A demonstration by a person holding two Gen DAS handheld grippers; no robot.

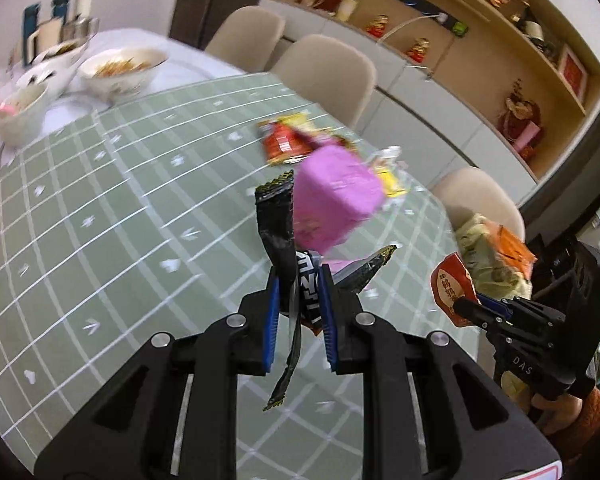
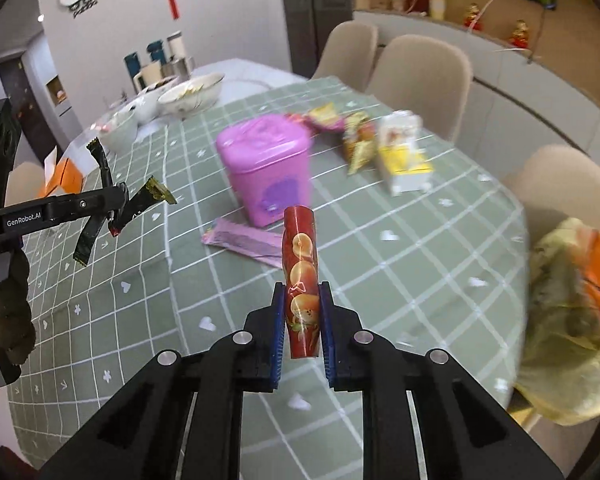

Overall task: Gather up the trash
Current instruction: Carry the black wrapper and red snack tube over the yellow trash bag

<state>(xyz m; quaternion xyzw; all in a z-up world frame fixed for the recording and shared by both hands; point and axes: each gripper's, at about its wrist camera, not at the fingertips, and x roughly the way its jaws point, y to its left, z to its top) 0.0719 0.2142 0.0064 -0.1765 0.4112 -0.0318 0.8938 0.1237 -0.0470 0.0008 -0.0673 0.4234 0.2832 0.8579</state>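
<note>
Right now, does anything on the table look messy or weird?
Yes. Snack wrappers lie scattered behind the pink tin, and a flat pink wrapper lies in front of it on the green tablecloth: litter, not yet collected.

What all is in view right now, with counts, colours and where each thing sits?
tin: one, pink, mid-table
flat wrapper: one, pink, lying by tin
snack packets: several, yellow-red, behind tin
bowls: several, white, far end
bag: one, yellowish, right of table
chairs: three, beige, far side
tablecloth: one, green checked
black wrappers: several, in left gripper
red wrapper: one, in right gripper
</note>
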